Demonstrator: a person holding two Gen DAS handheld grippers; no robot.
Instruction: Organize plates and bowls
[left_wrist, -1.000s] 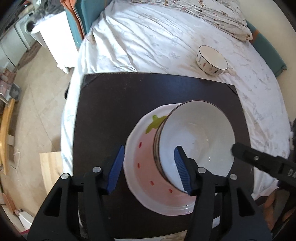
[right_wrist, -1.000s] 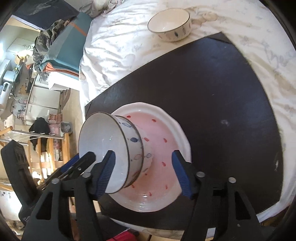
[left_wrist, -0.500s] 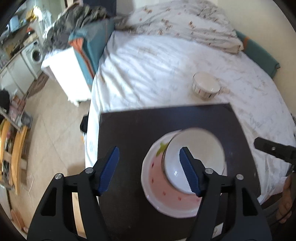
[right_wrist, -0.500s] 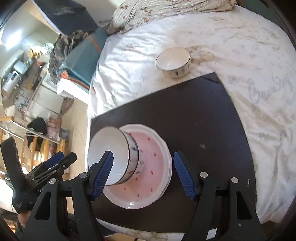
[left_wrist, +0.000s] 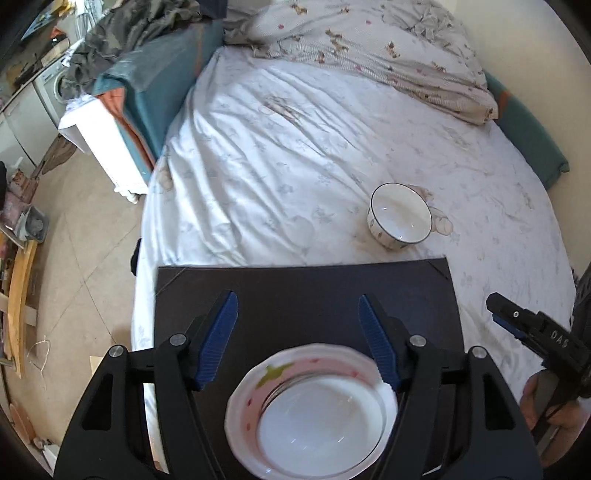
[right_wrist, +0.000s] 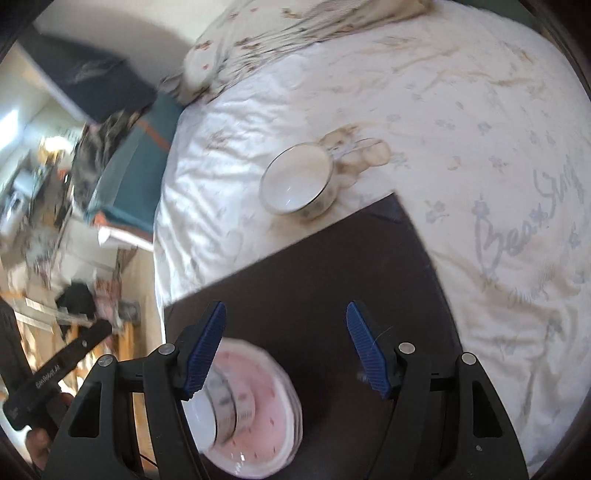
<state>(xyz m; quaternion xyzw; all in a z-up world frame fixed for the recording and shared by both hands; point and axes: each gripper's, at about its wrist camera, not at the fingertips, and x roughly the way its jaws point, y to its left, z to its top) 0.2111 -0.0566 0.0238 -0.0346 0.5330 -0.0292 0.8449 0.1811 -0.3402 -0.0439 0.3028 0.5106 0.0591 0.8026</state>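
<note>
A white bowl (left_wrist: 317, 424) sits in a pink strawberry plate (left_wrist: 245, 384) on a dark board (left_wrist: 303, 291); both also show in the right wrist view, the bowl (right_wrist: 218, 406) on the plate (right_wrist: 266, 402). A second white bowl (left_wrist: 400, 218) with a dark rim stands on the bed sheet beyond the board, also in the right wrist view (right_wrist: 295, 184). My left gripper (left_wrist: 297, 339) is open and empty above the plate. My right gripper (right_wrist: 284, 347) is open and empty over the board; it shows at the right edge of the left wrist view (left_wrist: 517, 325).
The board (right_wrist: 332, 266) lies on a white bed (left_wrist: 295, 147) with a crumpled floral quilt (left_wrist: 369, 48) at the back. A white cabinet (left_wrist: 107, 144) with folded clothes stands left of the bed. The floor (left_wrist: 74, 240) drops away on the left.
Both grippers have pulled back and up from the plate and bowl. The bowl now sits flatter in the plate. The far bowl has come closer to centre in both views.
</note>
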